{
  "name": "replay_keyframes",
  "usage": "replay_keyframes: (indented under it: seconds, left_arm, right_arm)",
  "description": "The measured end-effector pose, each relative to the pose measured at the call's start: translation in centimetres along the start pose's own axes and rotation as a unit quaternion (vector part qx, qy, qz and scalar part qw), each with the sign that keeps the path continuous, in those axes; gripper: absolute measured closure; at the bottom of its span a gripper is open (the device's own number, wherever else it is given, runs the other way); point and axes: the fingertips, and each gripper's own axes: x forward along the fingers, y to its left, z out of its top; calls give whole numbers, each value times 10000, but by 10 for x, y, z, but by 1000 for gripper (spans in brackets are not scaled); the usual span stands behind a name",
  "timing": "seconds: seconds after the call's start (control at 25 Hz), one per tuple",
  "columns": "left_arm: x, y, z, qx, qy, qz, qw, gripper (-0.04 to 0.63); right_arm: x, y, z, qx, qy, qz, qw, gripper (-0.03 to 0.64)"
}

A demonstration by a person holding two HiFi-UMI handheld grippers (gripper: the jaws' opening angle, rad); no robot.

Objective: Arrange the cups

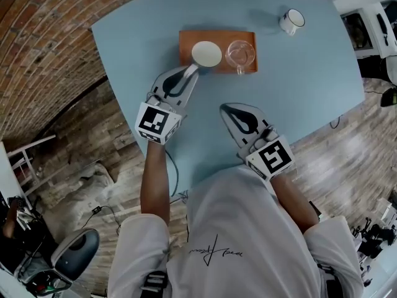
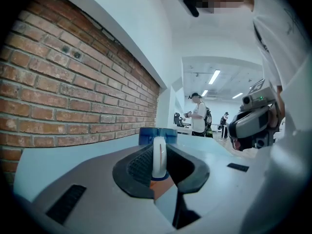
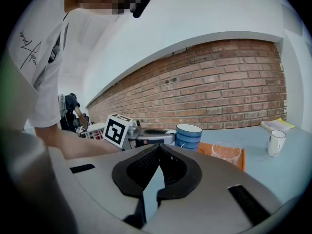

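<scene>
Left gripper [image 1: 192, 69] grasping blue cup [image 1: 206, 53], right gripper [image 1: 225, 109] clenched empty, pale-blue table [image 1: 310, 73], brick wall [image 3: 219, 84]

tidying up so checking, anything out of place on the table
The white mug stands alone on the table, away from the tray holding the blue cup and glass. Nothing spilled or tipped.

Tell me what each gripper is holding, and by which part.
The left gripper grips the blue cup by its white handle; the right gripper is shut, empty.

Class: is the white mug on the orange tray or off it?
Off it: the white mug stands upright on the table, apart from the orange tray.
</scene>
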Motion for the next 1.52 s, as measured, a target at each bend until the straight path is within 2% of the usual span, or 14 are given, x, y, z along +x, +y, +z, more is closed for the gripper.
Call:
replay_keyframes:
  seconds: [0.4, 0.72, 1.04, 1.28, 1.52]
  left_arm:
    - [-5, -13, 6, -217, -127, 434, 9987, 537]
    - [-7, -23, 16, -399, -345, 908, 9945, 537]
    - [-15, -23, 23, -504, -525, 1663, 9834, 537]
    - [-17, -26, 22, -255, -464, 2051, 9773, 537]
    - [-14, -18, 23, -343, -582, 2439, 9674, 537]
  right_arm:
    - [-13, -1, 5, 13, -170, -22, 9999, 595]
    - [-23, -1, 13, -19, -292, 5, 9996, 595]
    - [-28, -3, 20, 5, -429, -11, 9991, 595]
    - [-31, 1, 22, 1, -465, 0, 9989, 595]
    - [-37, -1, 21, -9, -452, -49, 9990, 595]
